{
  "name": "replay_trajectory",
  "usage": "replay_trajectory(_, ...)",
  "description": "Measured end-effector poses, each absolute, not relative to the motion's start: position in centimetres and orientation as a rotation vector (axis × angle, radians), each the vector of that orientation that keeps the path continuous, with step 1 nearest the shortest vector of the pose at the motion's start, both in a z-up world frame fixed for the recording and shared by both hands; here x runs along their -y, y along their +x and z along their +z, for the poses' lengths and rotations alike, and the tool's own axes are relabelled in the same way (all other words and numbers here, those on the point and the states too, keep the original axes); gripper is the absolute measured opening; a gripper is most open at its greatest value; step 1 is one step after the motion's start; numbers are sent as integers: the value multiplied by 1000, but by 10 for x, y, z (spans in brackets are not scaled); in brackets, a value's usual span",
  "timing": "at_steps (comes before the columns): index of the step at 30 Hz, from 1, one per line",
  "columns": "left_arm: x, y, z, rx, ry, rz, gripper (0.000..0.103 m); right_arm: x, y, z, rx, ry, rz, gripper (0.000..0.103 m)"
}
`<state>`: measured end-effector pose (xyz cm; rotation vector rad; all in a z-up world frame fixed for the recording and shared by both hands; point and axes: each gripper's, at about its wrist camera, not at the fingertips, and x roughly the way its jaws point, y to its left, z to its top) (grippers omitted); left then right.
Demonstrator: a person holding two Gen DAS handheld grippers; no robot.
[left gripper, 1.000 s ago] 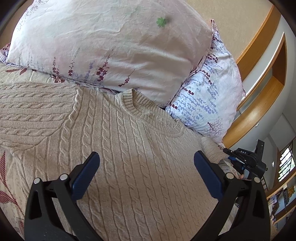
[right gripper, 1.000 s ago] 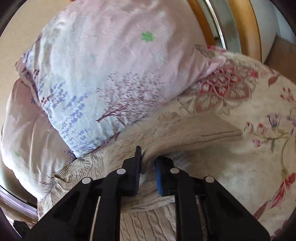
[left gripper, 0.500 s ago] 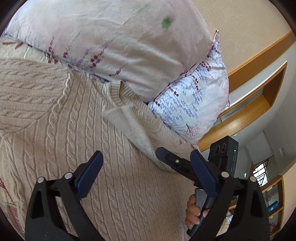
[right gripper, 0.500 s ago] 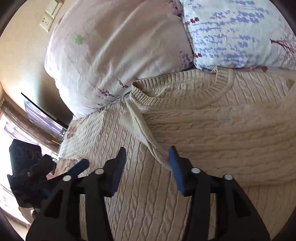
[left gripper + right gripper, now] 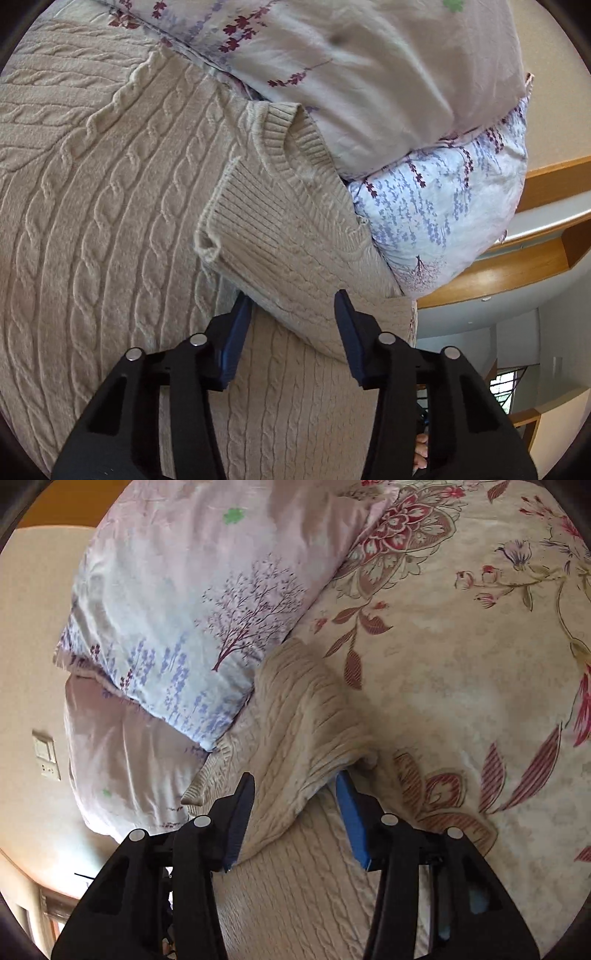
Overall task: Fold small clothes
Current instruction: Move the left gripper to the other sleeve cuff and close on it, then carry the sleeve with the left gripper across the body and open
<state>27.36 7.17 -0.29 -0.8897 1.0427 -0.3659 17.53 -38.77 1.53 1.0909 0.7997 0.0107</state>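
A beige cable-knit sweater (image 5: 110, 229) lies flat on the bed, its ribbed collar (image 5: 280, 140) against the pillows. One sleeve (image 5: 266, 254) is folded across the chest, its cuff lying open. My left gripper (image 5: 293, 306) is open, its jaws either side of the folded sleeve just above it. My right gripper (image 5: 295, 790) is open too, its jaws straddling the raised fold of the sweater's shoulder (image 5: 306, 731). I cannot tell whether the pads touch the fabric.
Two floral pillows (image 5: 369, 74) (image 5: 192, 602) lie stacked just behind the collar. The flowered bedspread (image 5: 461, 657) stretches to the right of the sweater. A wooden headboard shelf (image 5: 517, 266) and a wall with a switch plate (image 5: 46, 755) lie beyond.
The sleeve now lies folded across the chest. The left gripper has narrowed and moved over the sleeve. The right gripper opened, let the sleeve go and swung back to the shoulder by the pillow.
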Motion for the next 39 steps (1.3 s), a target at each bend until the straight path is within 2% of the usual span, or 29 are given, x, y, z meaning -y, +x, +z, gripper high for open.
replay_trajectory(2,-75,278,-7,-1041,-902,-339,26,391,181,7,-802,1117,-9,44)
replay_trajectory(4,-78,282,-9,-1036,-897,-326,15,391,187,1,-797,1138,-5,41)
replay_trajectory(5,-79,284,-9,-1035,-888,-323,11,390,188,1,-790,1139,-11,34)
replay_trajectory(6,-79,287,-9,-1031,-879,-320,8,388,191,1,-786,1132,-20,21)
replay_trajectory(7,-80,289,-7,-1026,-870,-328,8,388,189,1,-769,1125,-30,15)
replay_trajectory(12,-95,282,26,-894,-799,-377,7,371,180,25,-639,1034,15,10)
replay_trajectory(14,-107,277,30,-871,-757,-346,7,361,180,25,-668,989,25,10)
replay_trajectory(21,-125,274,-6,-981,-748,-293,10,343,182,2,-796,912,-20,10)
replay_trajectory(23,-126,274,-4,-981,-741,-297,11,343,173,9,-796,900,-35,18)
replay_trajectory(24,-126,273,-3,-979,-743,-301,13,345,167,14,-783,905,-44,33)
replay_trajectory(25,-127,272,-2,-976,-741,-301,15,346,161,22,-749,898,-55,42)
replay_trajectory(28,-131,271,-1,-967,-751,-294,20,342,151,48,-646,773,-106,54)
replay_trajectory(33,-132,271,-4,-962,-773,-293,19,321,188,45,-758,739,33,54)
replay_trajectory(36,-134,272,-5,-964,-781,-297,18,309,204,29,-830,685,15,62)
replay_trajectory(39,-141,268,-6,-977,-798,-310,17,299,204,31,-812,600,10,66)
